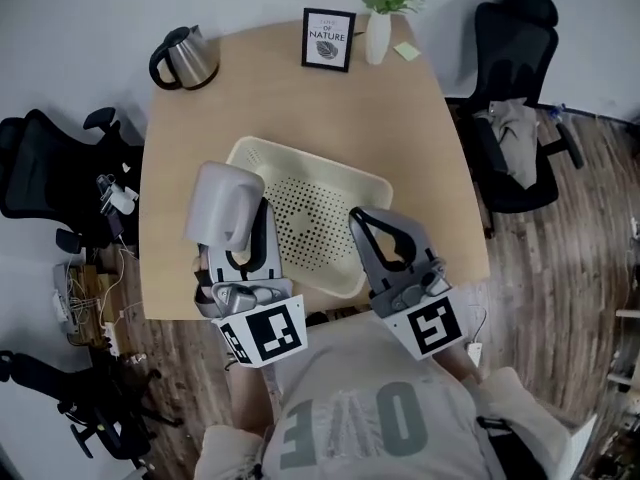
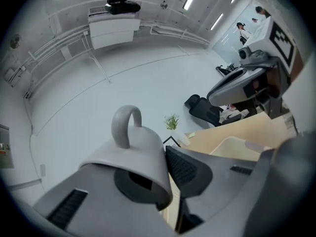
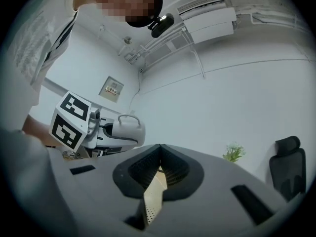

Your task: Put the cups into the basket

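My left gripper (image 1: 250, 236) is shut on a grey cup (image 1: 225, 203), which it holds mouth-down with the handle on top, above the left edge of the cream perforated basket (image 1: 300, 160). In the left gripper view the cup (image 2: 133, 152) has its wall pinched between the jaws, and a corner of the basket (image 2: 232, 149) shows behind. My right gripper (image 1: 362, 220) hovers over the basket's near right part, shut with nothing in it. In the right gripper view its tips (image 3: 159, 156) meet, with the basket's mesh (image 3: 152, 196) showing below and the cup (image 3: 126, 128) off to the left.
At the table's far side stand a steel kettle (image 1: 185, 58), a framed picture (image 1: 328, 38), a white vase with a plant (image 1: 379, 23) and a green sticky note (image 1: 406, 51). Black office chairs (image 1: 515, 108) flank the table. Cables lie on the floor at left (image 1: 85, 293).
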Demonstrator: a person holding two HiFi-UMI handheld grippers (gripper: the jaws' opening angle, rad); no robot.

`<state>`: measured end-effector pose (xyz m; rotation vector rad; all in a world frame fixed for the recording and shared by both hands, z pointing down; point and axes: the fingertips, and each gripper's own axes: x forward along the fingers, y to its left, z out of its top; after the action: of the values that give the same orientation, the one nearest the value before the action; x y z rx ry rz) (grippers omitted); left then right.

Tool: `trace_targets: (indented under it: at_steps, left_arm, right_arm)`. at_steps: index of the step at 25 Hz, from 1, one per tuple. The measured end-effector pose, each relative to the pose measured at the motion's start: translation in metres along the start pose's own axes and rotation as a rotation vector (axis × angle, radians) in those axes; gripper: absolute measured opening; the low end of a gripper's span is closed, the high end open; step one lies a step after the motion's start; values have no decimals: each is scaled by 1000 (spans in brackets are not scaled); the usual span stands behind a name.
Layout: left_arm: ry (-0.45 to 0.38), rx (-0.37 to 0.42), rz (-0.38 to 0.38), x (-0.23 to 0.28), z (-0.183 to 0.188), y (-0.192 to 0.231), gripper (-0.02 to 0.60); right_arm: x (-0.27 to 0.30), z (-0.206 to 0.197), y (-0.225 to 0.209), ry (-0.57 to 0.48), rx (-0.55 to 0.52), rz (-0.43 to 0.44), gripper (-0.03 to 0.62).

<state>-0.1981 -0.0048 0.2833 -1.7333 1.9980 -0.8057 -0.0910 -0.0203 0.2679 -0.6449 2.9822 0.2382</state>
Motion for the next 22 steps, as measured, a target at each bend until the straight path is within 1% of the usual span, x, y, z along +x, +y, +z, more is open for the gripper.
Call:
trace_targets:
  at_steps: [2, 9, 13, 17, 20, 22]
  left_arm:
    - [13, 17, -54, 7, -7, -3, 60]
    - [109, 114, -280, 25, -50, -20, 60]
    - [178, 178, -397, 38, -77, -45, 61]
    - [213, 193, -541, 48, -90, -74, 61]
    - [257, 250, -623, 52, -103, -95, 61]
    - [302, 298, -677, 52, -114, -108, 60]
  right_arm:
    - [3, 0, 2, -3, -5, -31, -2]
    - [17, 3, 12, -3, 2, -104, -2]
    - [17, 0, 13, 11, 5, -144, -2]
    - [14, -11, 6, 58, 12, -181, -2]
    - [9, -19, -1, 70, 27, -216, -2]
    - [9, -24, -4, 84, 18, -231, -2]
